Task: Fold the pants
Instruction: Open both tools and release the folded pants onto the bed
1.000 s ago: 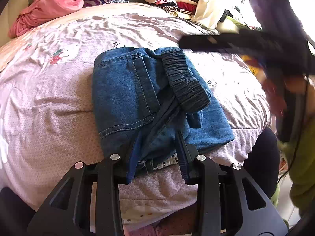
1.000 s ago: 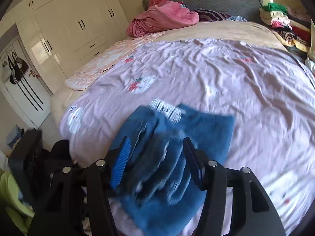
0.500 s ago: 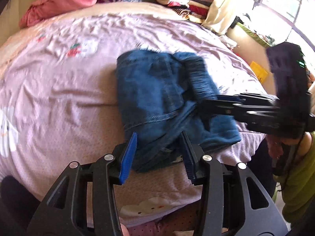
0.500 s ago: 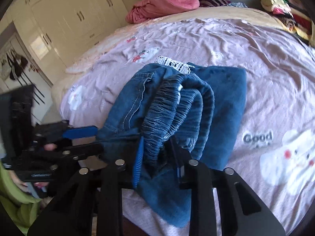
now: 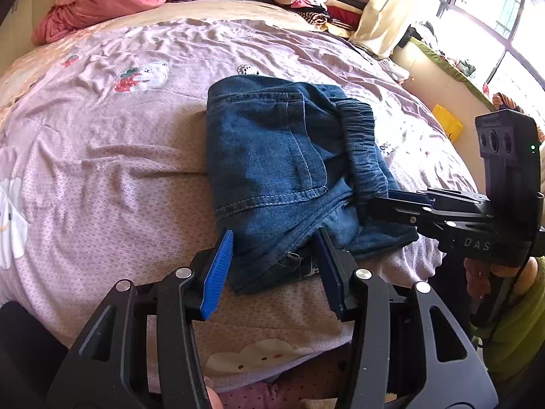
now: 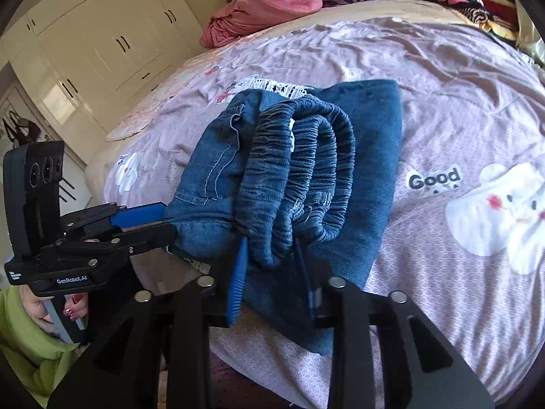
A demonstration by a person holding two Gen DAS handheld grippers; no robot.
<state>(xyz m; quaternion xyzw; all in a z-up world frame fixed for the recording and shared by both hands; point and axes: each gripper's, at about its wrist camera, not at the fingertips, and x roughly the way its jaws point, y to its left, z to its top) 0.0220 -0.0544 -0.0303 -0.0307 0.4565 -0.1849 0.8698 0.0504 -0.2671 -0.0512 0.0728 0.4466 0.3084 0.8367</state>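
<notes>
A: Where are the jeans (image 5: 272,156)?
B: Folded in a bundle on the pink bedsheet (image 5: 102,170), near edge of the bed, elastic waistband (image 6: 299,170) rolled on top.
A: Your left gripper (image 5: 272,266)?
B: Jaws part open and opening. The near hem corner sits between them; pads aren't pressing it.
A: Your right gripper (image 6: 272,272)?
B: Also opening, jaws fairly narrow. The waistband loop hangs between the pads (image 6: 236,279); can't tell whether they're gripping it.
</notes>
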